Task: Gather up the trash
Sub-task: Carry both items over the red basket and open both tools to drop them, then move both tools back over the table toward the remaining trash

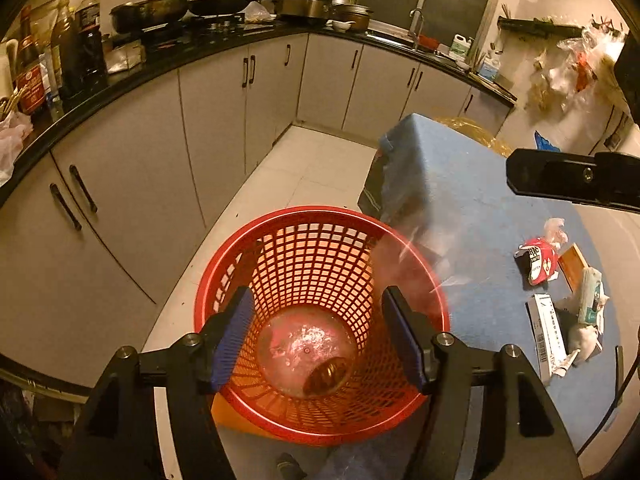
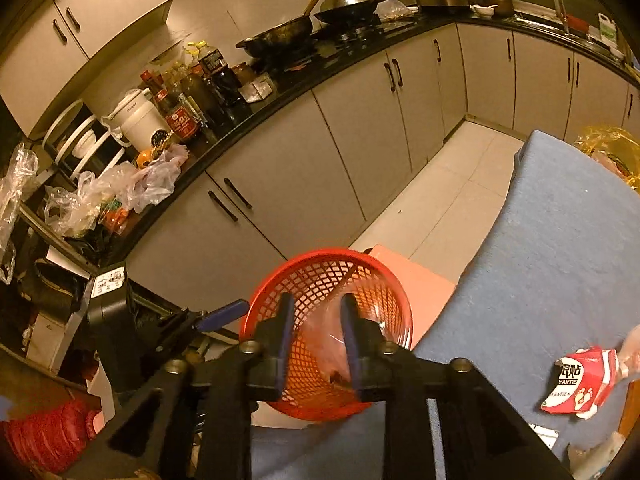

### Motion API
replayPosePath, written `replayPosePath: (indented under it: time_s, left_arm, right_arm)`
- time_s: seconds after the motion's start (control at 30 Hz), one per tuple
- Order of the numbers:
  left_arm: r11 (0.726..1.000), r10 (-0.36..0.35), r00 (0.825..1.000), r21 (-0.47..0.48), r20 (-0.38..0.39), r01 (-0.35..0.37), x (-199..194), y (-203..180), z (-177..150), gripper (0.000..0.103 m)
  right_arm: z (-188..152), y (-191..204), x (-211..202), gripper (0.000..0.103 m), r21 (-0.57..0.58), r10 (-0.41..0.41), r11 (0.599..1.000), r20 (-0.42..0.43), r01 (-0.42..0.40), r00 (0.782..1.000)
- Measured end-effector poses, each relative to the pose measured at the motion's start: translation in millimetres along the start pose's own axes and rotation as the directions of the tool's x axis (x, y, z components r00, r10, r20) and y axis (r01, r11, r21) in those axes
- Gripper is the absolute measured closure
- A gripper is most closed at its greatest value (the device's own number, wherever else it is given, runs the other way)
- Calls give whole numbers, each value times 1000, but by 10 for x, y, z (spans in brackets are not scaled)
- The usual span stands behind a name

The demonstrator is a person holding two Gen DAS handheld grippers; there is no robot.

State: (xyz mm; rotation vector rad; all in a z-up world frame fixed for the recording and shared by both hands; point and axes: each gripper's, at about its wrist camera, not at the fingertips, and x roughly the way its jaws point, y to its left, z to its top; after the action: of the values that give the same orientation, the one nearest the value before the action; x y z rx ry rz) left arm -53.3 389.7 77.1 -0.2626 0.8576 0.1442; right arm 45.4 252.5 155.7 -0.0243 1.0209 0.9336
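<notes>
A red mesh waste basket (image 1: 320, 320) stands on the floor beside a table with a blue cloth (image 1: 472, 200). A clear plastic bottle (image 1: 308, 354) lies in its bottom. My left gripper (image 1: 318, 334) is open and empty, directly above the basket. A blurred clear wrapper (image 1: 404, 264) is in the air at the basket's right rim. In the right wrist view my right gripper (image 2: 316, 340) is open above the basket (image 2: 372, 280), with the blurred wrapper (image 2: 326, 336) between its fingers, loose. More trash lies on the cloth: a red packet (image 1: 538, 264), white boxes (image 1: 548, 332).
Grey cabinets (image 1: 216, 120) under a black counter (image 1: 160, 64) curve around the left and back, loaded with bottles, pans and plastic bags. White floor tiles (image 1: 320, 168) run between cabinets and table. A pink box (image 2: 424, 284) sits behind the basket. The right gripper's body (image 1: 576, 180) shows over the table.
</notes>
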Motion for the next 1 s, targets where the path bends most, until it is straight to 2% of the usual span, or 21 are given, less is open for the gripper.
replayPosePath:
  time_s: [0.17,0.33,0.47,0.73,1.0]
  left_arm:
    - [999,4,1000,-39,11,-3,-109,53,-46,38]
    - [999,-6,999,-32,37,8,-277,-62,-78,38]
    - [999,-38,998,-22,42,39,-365,-248,-103,38]
    - [993,-105,994,60,10,104,-444,-893,-264,37]
    - [975,-170,984,139,-51,175,-415,-1564,-476,37]
  right_arm:
    - [-11,-34,-175,74,22,3,1000,29,-4,1000]
    - [-206,-118,-511,54,45,-23,999,66,20,998]
    - [-489,-220,-736,47,63,-56,997,67,52,996]
    - [-1189,-528,-1130,46,147,-90,986,45,82,995]
    - [-1785,-966,-1715,46,250,-195,953,66,173,978]
